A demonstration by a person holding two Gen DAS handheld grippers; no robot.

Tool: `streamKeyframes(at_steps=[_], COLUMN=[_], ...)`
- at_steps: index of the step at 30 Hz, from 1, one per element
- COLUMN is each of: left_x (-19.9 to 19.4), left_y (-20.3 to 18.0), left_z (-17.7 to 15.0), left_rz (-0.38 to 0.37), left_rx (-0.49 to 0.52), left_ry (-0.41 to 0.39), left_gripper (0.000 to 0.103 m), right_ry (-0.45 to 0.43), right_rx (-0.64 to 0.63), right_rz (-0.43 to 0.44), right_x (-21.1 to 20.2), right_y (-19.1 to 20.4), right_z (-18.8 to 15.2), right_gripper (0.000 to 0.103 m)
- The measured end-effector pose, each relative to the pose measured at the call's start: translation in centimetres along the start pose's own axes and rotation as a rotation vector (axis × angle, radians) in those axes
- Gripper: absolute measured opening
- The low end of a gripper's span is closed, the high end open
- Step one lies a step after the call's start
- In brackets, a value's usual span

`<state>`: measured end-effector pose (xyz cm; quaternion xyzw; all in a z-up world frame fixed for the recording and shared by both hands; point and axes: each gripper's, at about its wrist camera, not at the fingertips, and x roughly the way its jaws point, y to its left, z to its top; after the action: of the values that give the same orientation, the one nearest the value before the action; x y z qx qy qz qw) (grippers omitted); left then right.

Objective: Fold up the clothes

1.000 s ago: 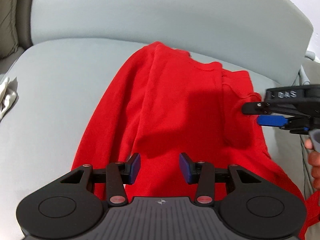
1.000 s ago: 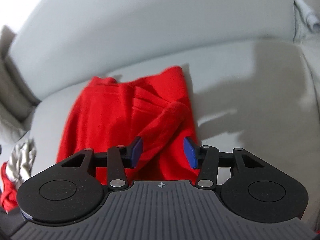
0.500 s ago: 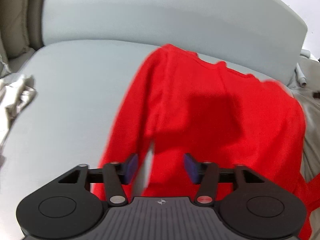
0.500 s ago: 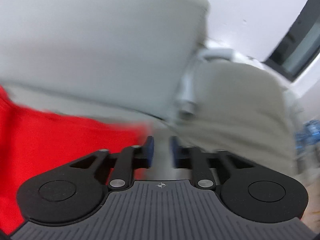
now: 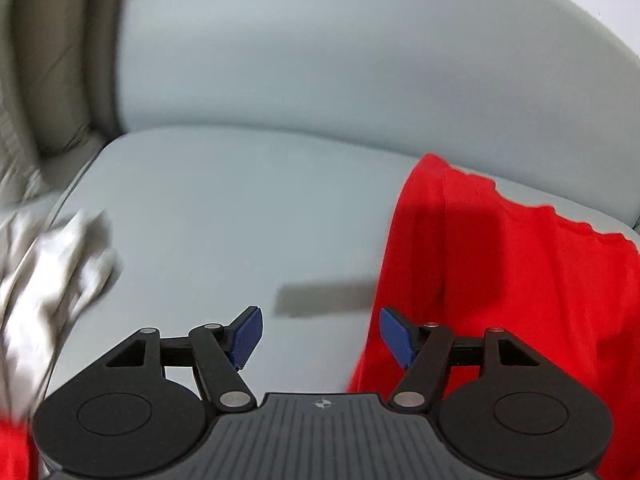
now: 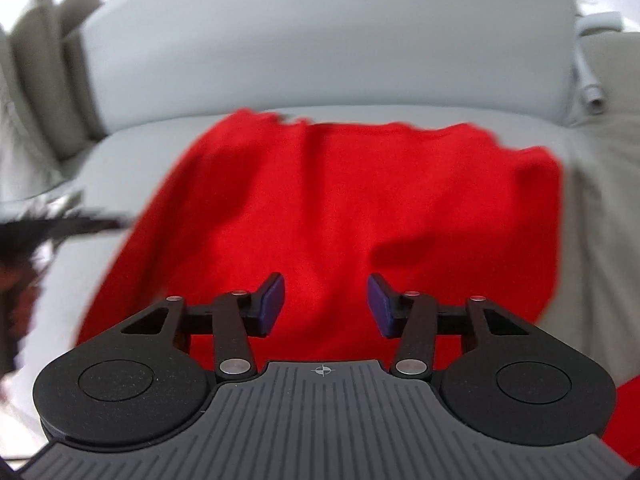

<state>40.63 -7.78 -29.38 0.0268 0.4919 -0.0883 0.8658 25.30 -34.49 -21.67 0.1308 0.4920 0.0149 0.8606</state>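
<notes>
A red garment (image 6: 352, 216) lies spread on the grey sofa seat (image 5: 224, 216). In the left wrist view it (image 5: 516, 276) fills the right side. My left gripper (image 5: 320, 334) is open and empty, over the bare seat just left of the garment's edge. My right gripper (image 6: 325, 304) is open and empty, above the near middle of the garment. The views are blurred by motion.
A crumpled white cloth (image 5: 52, 272) lies at the seat's left end. The grey backrest (image 6: 320, 36) rises behind the garment. A beige cushion (image 6: 608, 184) adjoins the seat on the right, with a white tube (image 6: 590, 88) by the backrest.
My left gripper has swung left off the garment onto bare seat and opened wider. My right gripper let go of the rolled sleeve, swung away, came back over the garment, which now lies flatter.
</notes>
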Motion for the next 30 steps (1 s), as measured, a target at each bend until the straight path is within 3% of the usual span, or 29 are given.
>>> streamKeyframes(at_steps=[4, 8, 14, 16, 17, 18, 24, 25, 26, 27, 29, 30], left_x=[3.9, 5.8, 7.0, 7.2, 7.0, 6.7, 1.0, 0.7, 0.5, 0.8, 1.3, 1.5], left_y=[-1.2, -2.6, -4.6, -5.1, -5.2, -5.2, -1.0, -0.2, 1.2, 2.0, 1.7, 1.3], left_z=[2.9, 4.5, 6.0, 5.9, 6.1, 6.3, 8.0, 8.2, 8.5, 8.6, 8.1, 7.6], left_rz=[0.02, 0.027, 0.02, 0.031, 0.026, 0.021, 0.001, -0.031, -0.124, -0.22, -0.236, -0.216], left_rx=[0.052, 0.096, 0.12, 0.14, 0.131, 0.123, -0.028, -0.053, -0.097, -0.124, -0.107, -0.085], left_ry=[0.02, -0.004, -0.026, -0.018, -0.02, -0.022, -0.182, -0.177, -0.141, -0.074, -0.032, -0.026], left_gripper=[0.066, 0.078, 0.071, 0.057, 0.019, 0.0, 0.0, 0.0, 0.001, 0.028, 0.062, 0.065], right_ry=[-0.017, -0.011, 0.044, 0.052, 0.052, 0.051, 0.011, 0.001, -0.002, -0.006, -0.012, -0.014], right_rx=[-0.014, -0.053, -0.068, -0.063, -0.063, -0.063, -0.09, -0.096, -0.095, -0.09, -0.082, -0.082], right_rz=[-0.004, -0.067, -0.14, -0.156, -0.16, -0.168, -0.165, -0.161, -0.154, -0.14, -0.125, -0.124], right_x=[-1.9, -4.1, -5.5, -5.9, -6.1, -6.4, -7.4, -7.5, -7.5, -7.6, -7.6, -7.5], right_y=[1.7, 2.0, 0.3, -0.1, -0.3, -0.4, 0.0, 0.1, 0.2, 0.3, 0.4, 0.5], right_z=[-1.4, -3.3, -5.5, -6.1, -6.3, -6.4, -6.0, -5.9, -5.9, -5.9, -6.0, -6.2], right_gripper=[0.052, 0.052, 0.053, 0.053, 0.053, 0.053, 0.053, 0.053, 0.053, 0.053, 0.054, 0.054])
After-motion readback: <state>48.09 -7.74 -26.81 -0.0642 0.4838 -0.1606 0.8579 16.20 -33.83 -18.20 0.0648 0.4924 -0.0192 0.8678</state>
